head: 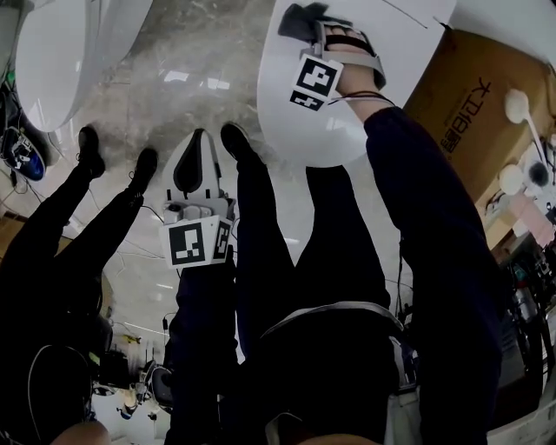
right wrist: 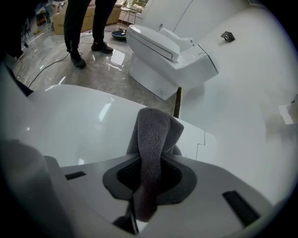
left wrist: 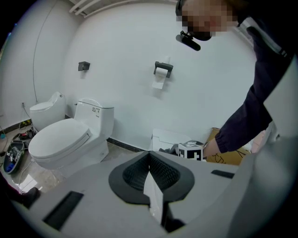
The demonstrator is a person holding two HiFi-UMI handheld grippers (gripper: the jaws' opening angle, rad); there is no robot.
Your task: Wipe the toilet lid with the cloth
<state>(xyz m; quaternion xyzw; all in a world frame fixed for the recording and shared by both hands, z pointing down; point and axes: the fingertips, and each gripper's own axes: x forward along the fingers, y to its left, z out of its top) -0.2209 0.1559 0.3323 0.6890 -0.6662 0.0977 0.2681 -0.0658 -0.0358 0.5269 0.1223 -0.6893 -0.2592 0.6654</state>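
Observation:
The white toilet lid [head: 291, 122] lies closed just ahead of me. My right gripper [head: 304, 19] reaches over its far end, shut on a dark grey cloth [head: 295, 17]. In the right gripper view the cloth [right wrist: 153, 132] stands up between the jaws of the right gripper [right wrist: 151, 162] and folds over, just above the glossy lid [right wrist: 79, 125]. I cannot tell whether the cloth touches the lid. My left gripper [head: 195, 165] hangs low beside my leg, away from the toilet. The left gripper [left wrist: 149, 160] has its jaws pressed together with nothing in them.
Another white toilet [head: 52, 52] stands to the left, also seen as a toilet [right wrist: 158, 44] with its tank against the wall. A second person's legs [head: 87, 174] stand on the marble floor. A cardboard box [head: 478, 96] and a cluttered shelf [head: 526, 182] sit at right. Cables trail on the floor.

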